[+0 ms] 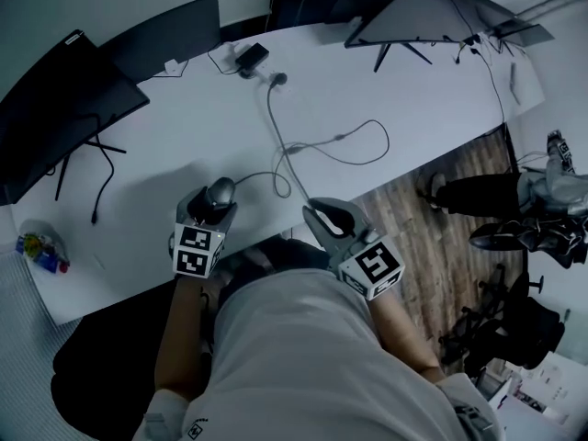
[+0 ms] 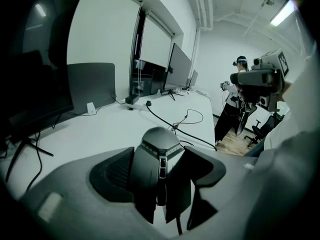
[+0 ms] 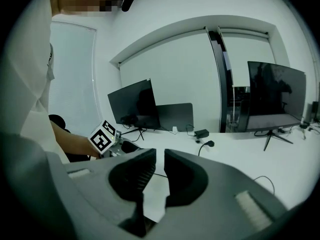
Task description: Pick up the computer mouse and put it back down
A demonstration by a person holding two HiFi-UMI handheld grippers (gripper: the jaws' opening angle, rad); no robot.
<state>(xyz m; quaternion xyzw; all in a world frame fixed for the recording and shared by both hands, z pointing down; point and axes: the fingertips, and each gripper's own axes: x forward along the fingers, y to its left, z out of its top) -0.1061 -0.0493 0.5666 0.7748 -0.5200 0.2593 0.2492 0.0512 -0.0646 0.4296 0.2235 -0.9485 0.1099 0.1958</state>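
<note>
A dark grey wired computer mouse [image 1: 221, 191] is near the front edge of the white desk [image 1: 367, 90]. My left gripper [image 1: 213, 211] is shut on it. In the left gripper view the mouse [image 2: 155, 144] fills the space between the two dark pads [image 2: 116, 171], and its cable hangs below. I cannot tell whether it is touching the desk. My right gripper [image 1: 319, 215] hovers at the desk's front edge, to the right of the mouse. Its jaws [image 3: 160, 159] stand almost together with nothing between them.
The mouse cable [image 1: 276, 127] loops across the desk toward a power adapter [image 1: 251, 58]. Black monitors stand at the left [image 1: 64, 108] and back right [image 1: 413, 12]. A small colourful object [image 1: 39, 249] lies at the desk's left corner. Someone's legs [image 1: 496, 200] and office chairs are on the wooden floor to the right.
</note>
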